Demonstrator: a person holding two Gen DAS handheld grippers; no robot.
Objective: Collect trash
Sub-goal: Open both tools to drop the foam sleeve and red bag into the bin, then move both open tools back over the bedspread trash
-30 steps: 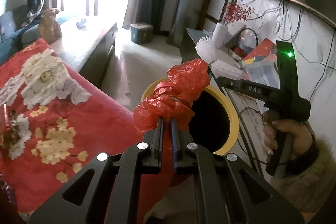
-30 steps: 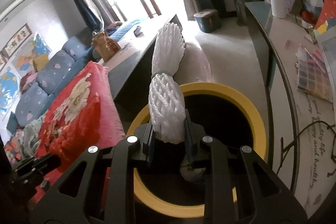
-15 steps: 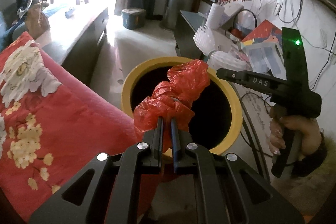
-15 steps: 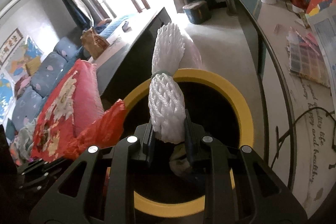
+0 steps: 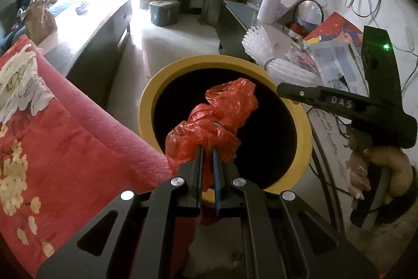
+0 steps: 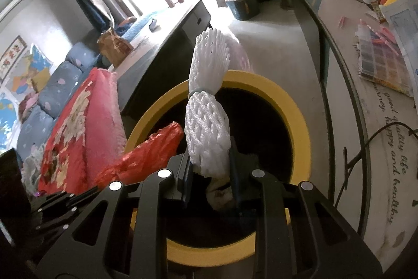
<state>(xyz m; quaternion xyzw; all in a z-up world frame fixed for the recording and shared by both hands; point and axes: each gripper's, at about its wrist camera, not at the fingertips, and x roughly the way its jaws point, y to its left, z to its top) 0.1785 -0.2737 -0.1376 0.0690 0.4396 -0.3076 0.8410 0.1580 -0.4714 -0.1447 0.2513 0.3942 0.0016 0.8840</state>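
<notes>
A sunlit living room with a pale floor, a window behind and a cluttered side table [image 6: 347, 49] along the wall frames the work. The left gripper [image 5: 207, 156] is clenched on a crumpled red plastic bag [image 5: 219, 117], which hangs over the dark mouth of the yellow-rimmed bin [image 5: 146, 106]. The right gripper [image 6: 210, 161] is closed around a bundle of white foam netting [image 6: 206, 122], held upright over the same opening; in the left view it enters from 3 o'clock, the person's hand [image 5: 376, 169] on its handle. Both pieces look ready to drop, so collecting seems nearly done for these two; releasing them is what remains. Something pale [image 6: 219, 194] already lies inside the bin. Around it, a red floral blanket [image 5: 39, 137] presses against the rim at 9 o'clock, a low dark table [image 6: 167, 35] stands toward 11 o'clock, and papers [image 6: 384, 62] and cables [image 6: 371, 143] lie on the side table at 3 o'clock. Nothing blocks the opening, though the two grippers crowd each other above it.
</notes>
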